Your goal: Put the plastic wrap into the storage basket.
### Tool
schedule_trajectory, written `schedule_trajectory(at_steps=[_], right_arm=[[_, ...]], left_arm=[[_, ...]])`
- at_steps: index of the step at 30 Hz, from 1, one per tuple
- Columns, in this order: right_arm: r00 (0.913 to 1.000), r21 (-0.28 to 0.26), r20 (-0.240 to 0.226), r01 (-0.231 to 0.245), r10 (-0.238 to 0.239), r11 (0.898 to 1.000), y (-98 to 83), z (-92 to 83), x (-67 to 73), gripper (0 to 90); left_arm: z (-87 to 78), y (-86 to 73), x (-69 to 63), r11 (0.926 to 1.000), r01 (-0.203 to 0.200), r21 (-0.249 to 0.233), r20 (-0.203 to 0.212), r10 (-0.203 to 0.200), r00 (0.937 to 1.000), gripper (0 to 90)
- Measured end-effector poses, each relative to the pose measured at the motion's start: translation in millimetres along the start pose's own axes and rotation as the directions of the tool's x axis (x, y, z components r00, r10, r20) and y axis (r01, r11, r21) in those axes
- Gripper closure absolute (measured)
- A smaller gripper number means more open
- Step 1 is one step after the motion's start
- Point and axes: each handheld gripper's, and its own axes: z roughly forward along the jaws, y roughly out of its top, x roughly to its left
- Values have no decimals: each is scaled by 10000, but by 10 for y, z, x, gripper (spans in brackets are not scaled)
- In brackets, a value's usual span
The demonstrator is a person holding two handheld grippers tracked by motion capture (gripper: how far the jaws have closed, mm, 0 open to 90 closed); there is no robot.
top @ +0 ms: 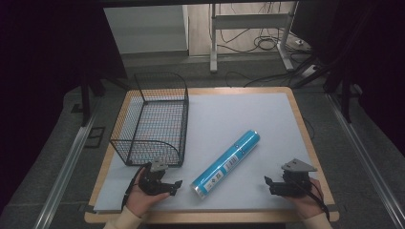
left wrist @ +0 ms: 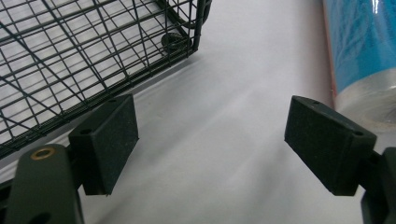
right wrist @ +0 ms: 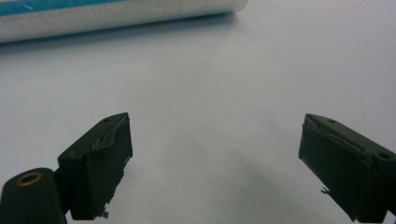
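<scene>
Both grippers, left and right, jaws spread wide, empty, touching nothing.

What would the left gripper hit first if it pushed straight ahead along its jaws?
Probably bare white table mat: the left gripper points into the gap between the black wire mesh basket and the blue plastic-wrapped roll. Depth is unclear.

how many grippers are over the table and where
2. The left gripper sits at the near edge, just in front of the wire basket. The right gripper is at the near right corner. The blue tube lies between them. Both have jaws apart.
</scene>
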Motion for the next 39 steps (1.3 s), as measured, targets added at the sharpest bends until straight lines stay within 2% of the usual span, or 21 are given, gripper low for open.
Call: schedule_trajectory(at_steps=[8,9,10,12,20,23,30,36,39], right_arm=[[10000,-4,13,26,-26,10000,1,-19,11,105],[9987,-95,-325,-385,381,9992,10,-32,-3,104],[9973,-116,-433,-600,594,9981,14,-33,-13,105],[9967,-89,-441,-687,683,9976,15,-33,-22,105],[9979,-48,-261,-588,587,9983,-2,-18,-52,105],[9986,-63,-227,-471,469,9989,-7,-19,-46,105],[9989,-40,-241,-398,397,9992,-11,-10,-37,105],[9991,-98,-223,-351,349,9993,-3,-28,-21,105],[9992,-124,-188,-345,343,9993,-2,-40,-10,105]], left_arm=[[-12,0,-23,10000,-71,37,12,71,10000,171],[-14,5,-32,9999,-160,56,18,160,9999,171],[-11,5,-35,9999,-160,54,23,160,9999,170],[-8,5,-36,9999,-158,57,13,157,9999,170],[-22,16,-39,9998,-192,111,53,191,9998,171],[-52,41,-69,9992,-334,231,-39,335,9994,171],[-125,87,-100,9995,-291,84,100,291,9995,170],[-202,179,-139,9996,-280,97,203,278,9994,170],[-249,240,-199,9992,-386,41,208,385,9990,170]])
